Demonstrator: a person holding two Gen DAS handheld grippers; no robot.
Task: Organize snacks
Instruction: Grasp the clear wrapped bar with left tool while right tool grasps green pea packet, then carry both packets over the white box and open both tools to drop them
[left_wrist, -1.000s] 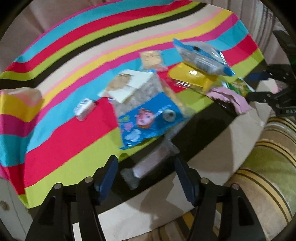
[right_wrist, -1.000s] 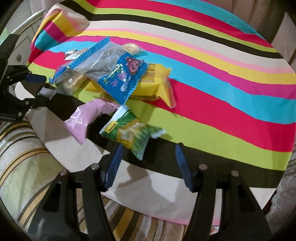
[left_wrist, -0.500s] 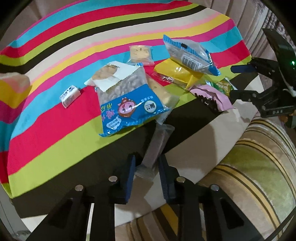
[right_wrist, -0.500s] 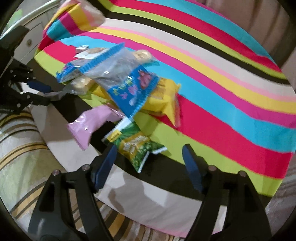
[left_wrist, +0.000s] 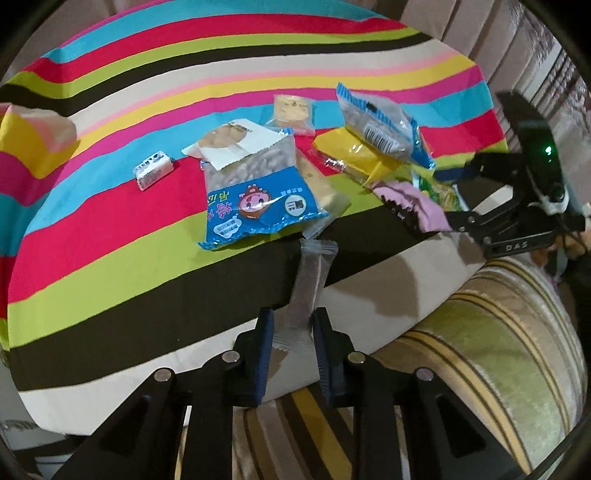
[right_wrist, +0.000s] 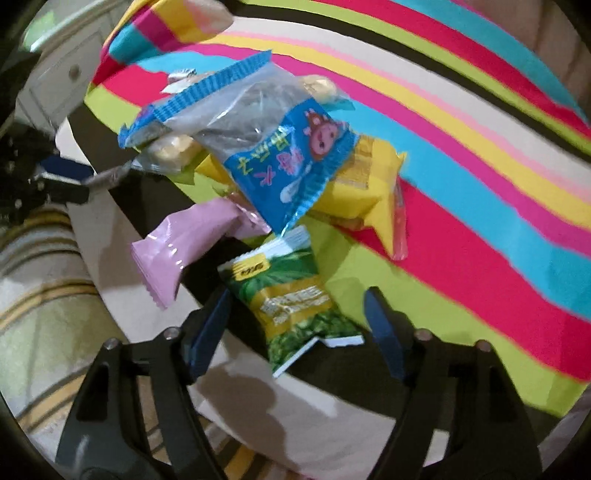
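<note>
My left gripper (left_wrist: 291, 328) is shut on a long grey snack stick (left_wrist: 308, 284) at the near edge of the striped cloth (left_wrist: 110, 221). Beyond it lie a blue bag with a cartoon face (left_wrist: 255, 199), a white-topped packet (left_wrist: 232, 142), a small white candy (left_wrist: 152, 170), a cracker packet (left_wrist: 293, 110), a yellow bag (left_wrist: 354, 155) and a second blue bag (left_wrist: 380, 123). My right gripper (right_wrist: 297, 325) is open with its fingers either side of a green snack bag (right_wrist: 291, 302); a pink packet (right_wrist: 184, 247) lies to its left.
A folded corner of the cloth (left_wrist: 33, 140) rises at the far left. A striped cushion or seat (left_wrist: 480, 350) lies below the table edge. A white cabinet with a knob (right_wrist: 70, 74) stands behind the left gripper (right_wrist: 59, 181) in the right wrist view.
My left gripper closed onto the grey snack stick and drew it back toward the table edge. My right gripper moved in around the green bag.
</note>
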